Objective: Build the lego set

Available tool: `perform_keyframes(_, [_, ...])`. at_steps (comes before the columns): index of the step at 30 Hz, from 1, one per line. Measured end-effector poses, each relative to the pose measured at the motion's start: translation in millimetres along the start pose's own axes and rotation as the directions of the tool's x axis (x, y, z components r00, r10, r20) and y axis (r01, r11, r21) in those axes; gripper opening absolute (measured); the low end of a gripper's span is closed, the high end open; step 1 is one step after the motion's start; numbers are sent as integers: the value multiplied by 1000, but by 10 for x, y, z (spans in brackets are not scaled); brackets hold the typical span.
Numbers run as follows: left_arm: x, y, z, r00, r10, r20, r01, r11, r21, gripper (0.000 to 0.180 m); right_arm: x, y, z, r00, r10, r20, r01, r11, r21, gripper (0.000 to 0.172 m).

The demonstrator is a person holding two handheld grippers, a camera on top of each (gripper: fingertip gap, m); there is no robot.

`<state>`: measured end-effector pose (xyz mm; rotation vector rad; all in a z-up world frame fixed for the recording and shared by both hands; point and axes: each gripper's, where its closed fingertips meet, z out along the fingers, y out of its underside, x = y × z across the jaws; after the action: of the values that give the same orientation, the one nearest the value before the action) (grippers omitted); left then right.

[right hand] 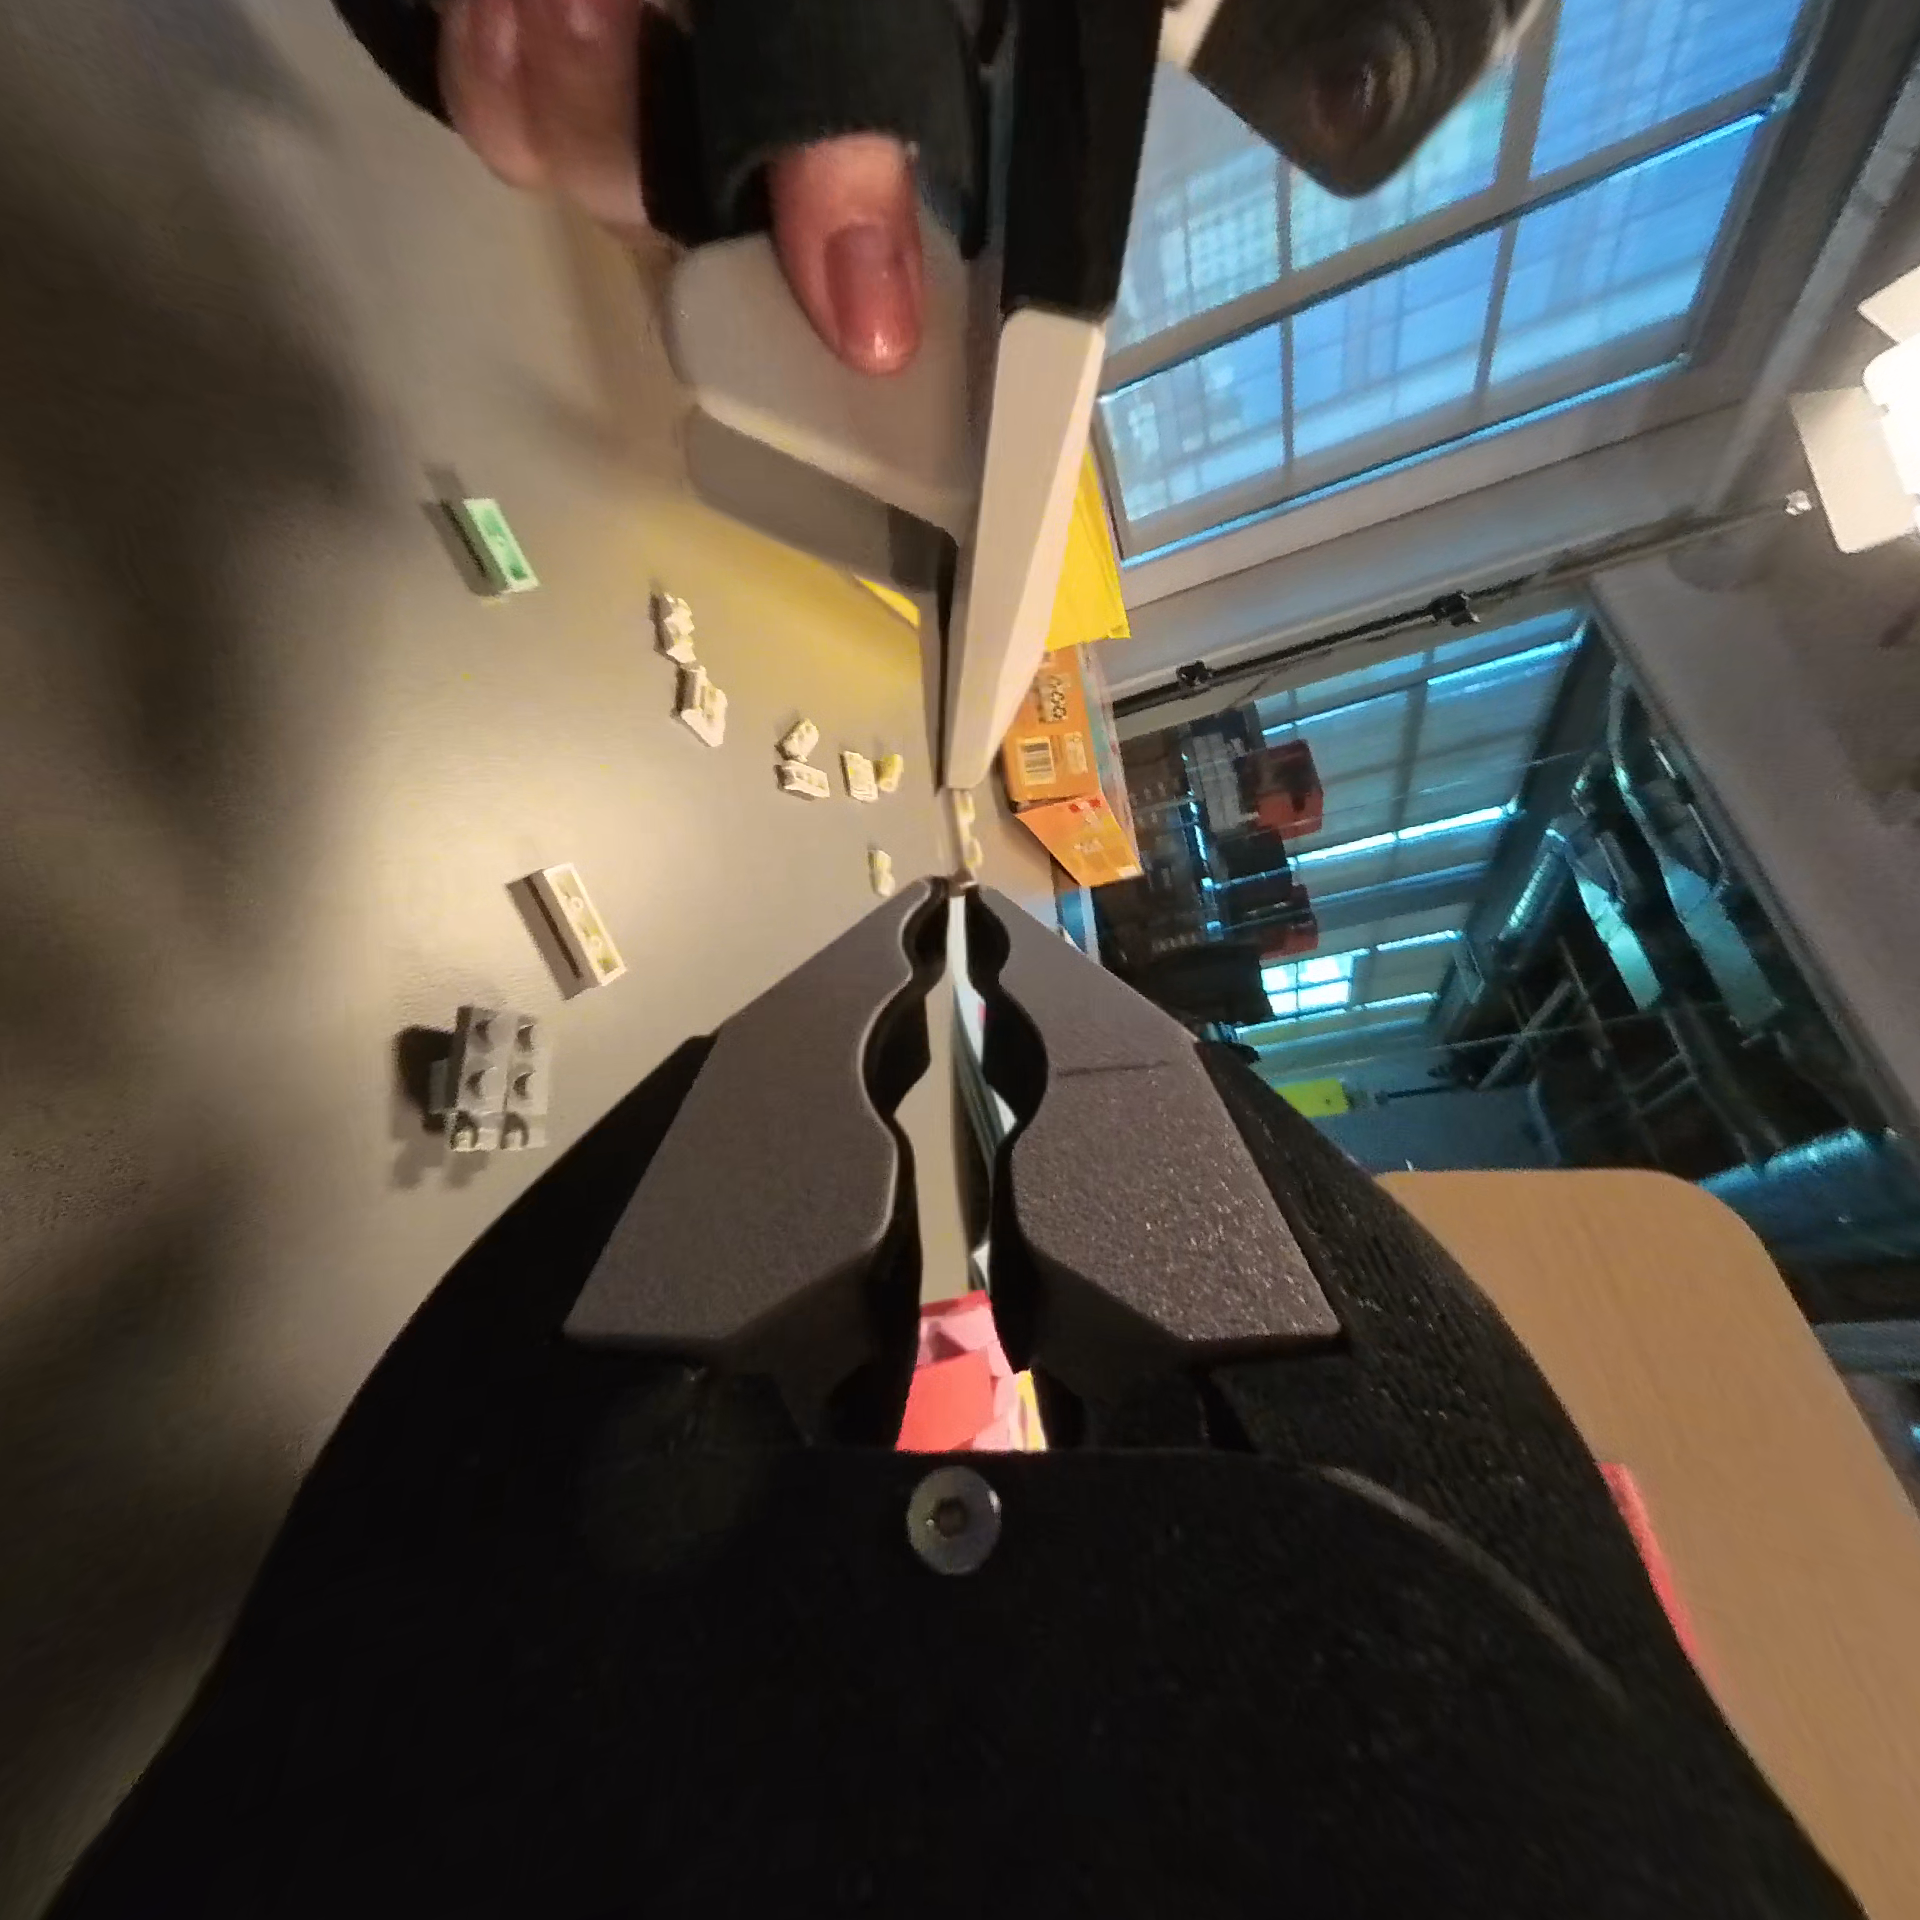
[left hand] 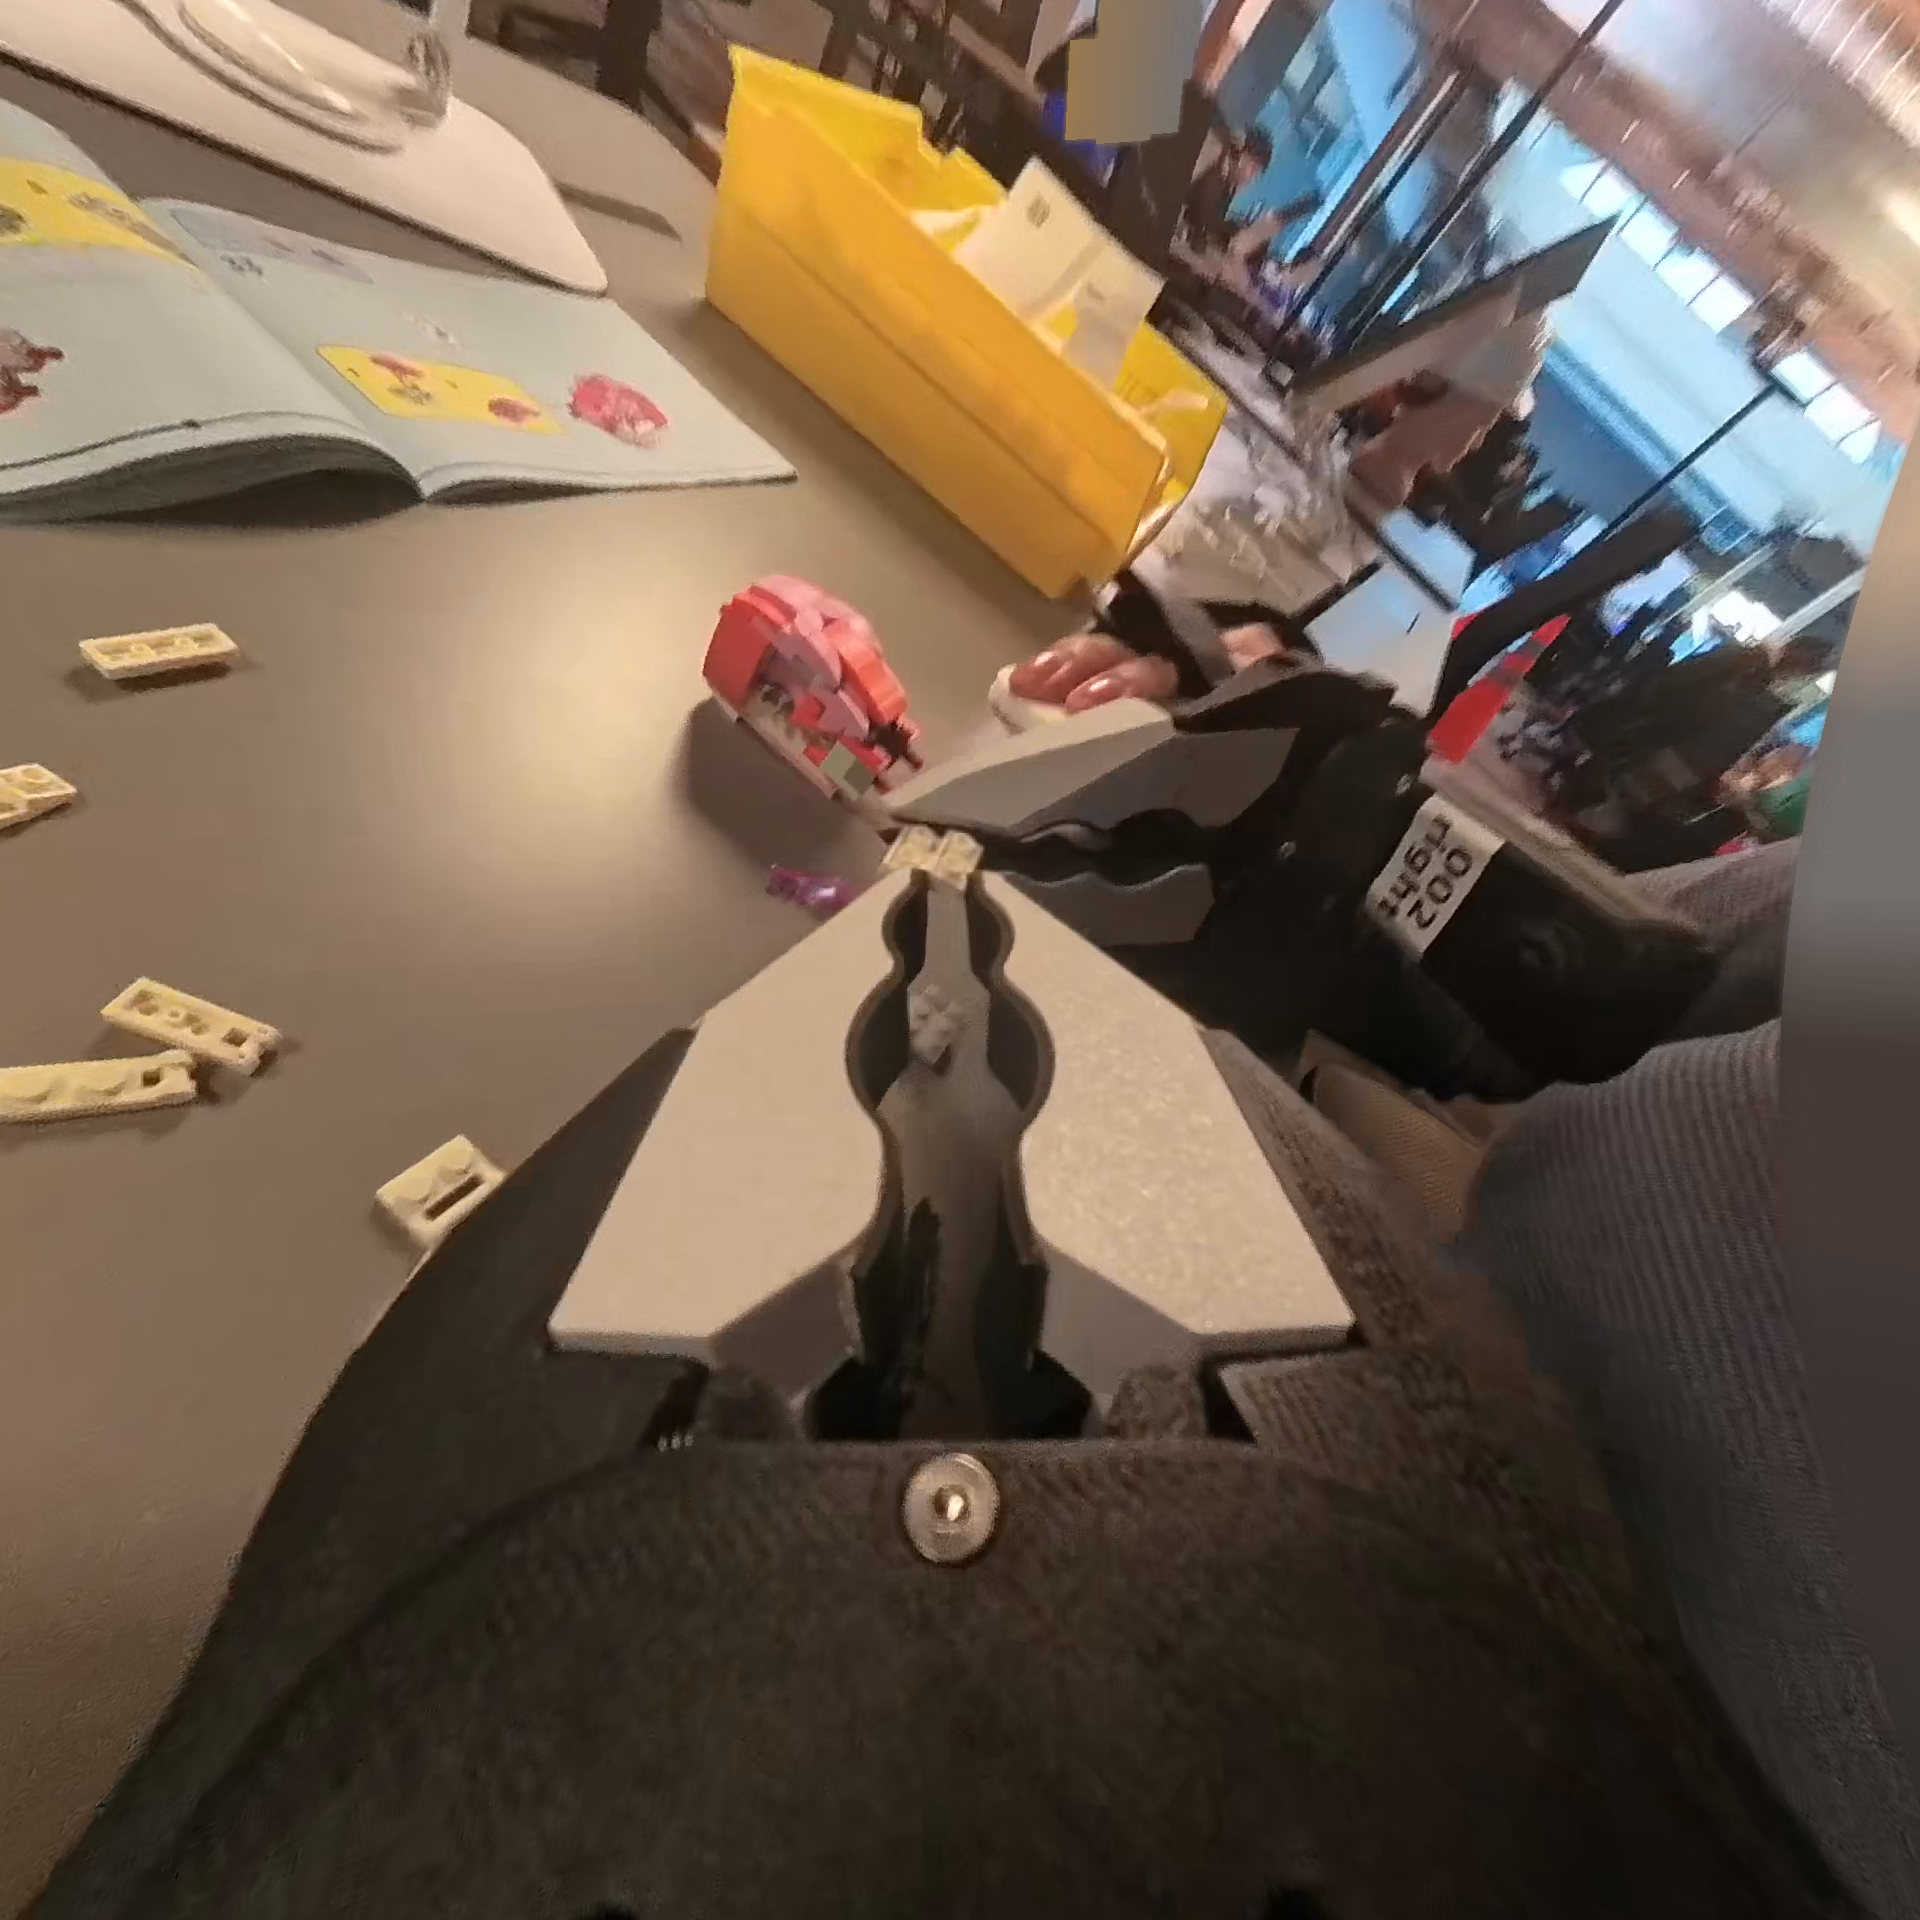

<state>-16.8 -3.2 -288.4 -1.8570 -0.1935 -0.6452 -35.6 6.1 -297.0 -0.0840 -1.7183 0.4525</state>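
Left claw (left hand: 933, 883): tips drawn together, clamped on a small cream plate (left hand: 933, 857), held clear of the worktop (left hand: 468, 727) at frame centre.

Right claw (right hand: 951, 891): comes in from the right of the left view. Tips together, meeting the same cream plate at its far edge. Can't tell whether they nip it or only touch.

- Just beyond the plate, upper centre: a red-and-pink brick model (left hand: 805, 675), lying on its side, partly assembled.
- Small purple piece (left hand: 805, 885) on the worktop just left of the tips.
- Lower left: several loose cream plates (left hand: 192, 1023), scattered, not joined to anything.
- Upper left: open booklet (left hand: 416, 343).
- Top centre: yellow bin (left hand: 914, 343).
- Right view, left of frame: a grey brick (right hand: 494, 1075) and a green piece (right hand: 488, 545), lying apart.
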Motion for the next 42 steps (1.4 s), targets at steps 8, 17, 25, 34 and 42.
perform_keyframes(8, [-14,-42,62,980,156,127,-171,979,113,16,113,73,24,996,9,-85,-14,998,-56,1])
perform_keyframes(17, [-69,-130,57,957,164,238,-212,958,192,22,135,44,25,990,-56,-128,47,996,-70,1])
perform_keyframes(25, [-52,-112,85,952,193,239,-237,956,172,21,123,-10,17,989,-64,-132,58,997,-47,1])
perform_keyframes(34, [276,-58,-98,980,64,-189,-37,989,143,20,83,-391,-145,981,191,38,-194,944,267,31])
perform_keyframes(42, [315,38,-121,955,-9,-298,40,994,99,20,32,-442,-177,974,204,95,-223,931,288,3])
